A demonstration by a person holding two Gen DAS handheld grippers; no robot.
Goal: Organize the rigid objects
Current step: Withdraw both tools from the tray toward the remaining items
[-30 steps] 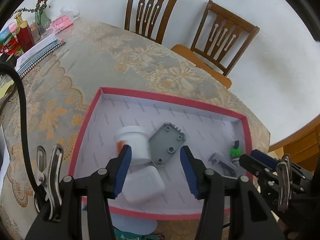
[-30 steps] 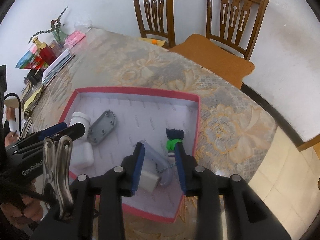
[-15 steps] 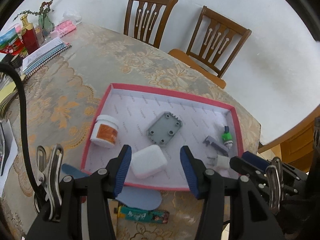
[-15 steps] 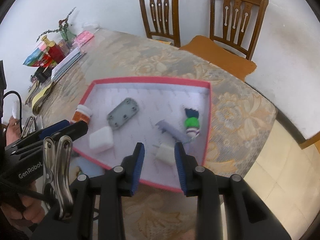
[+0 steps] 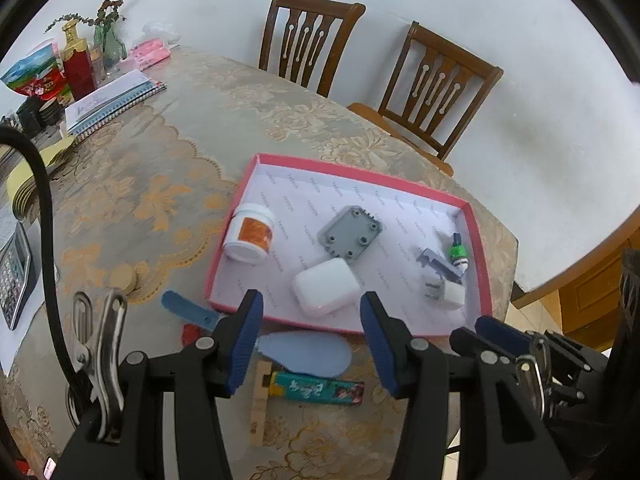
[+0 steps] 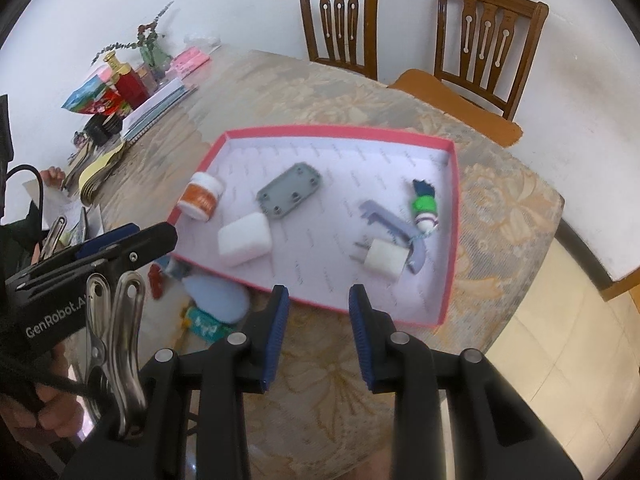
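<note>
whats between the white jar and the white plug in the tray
In the right wrist view, the white case and grey plate lie between the jar and the plug, on the tray.

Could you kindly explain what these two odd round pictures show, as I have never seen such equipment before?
There is no robot here: a person holds a pair of hand-held tongs in each hand, and each carries a wide-angle camera looking along its two blue-padded fingers. One picture is from the left tongs, the other from the right tongs. Both stand open and hold nothing.

On the table's patterned cloth lies a shallow pink-rimmed box. Inside it are a white jar with an orange label, a grey plate with holes, a white case, a white plug adapter and a small green and white figure. Nearer the person, outside the box, lie a blue shoe insole and a teal packet.
</note>
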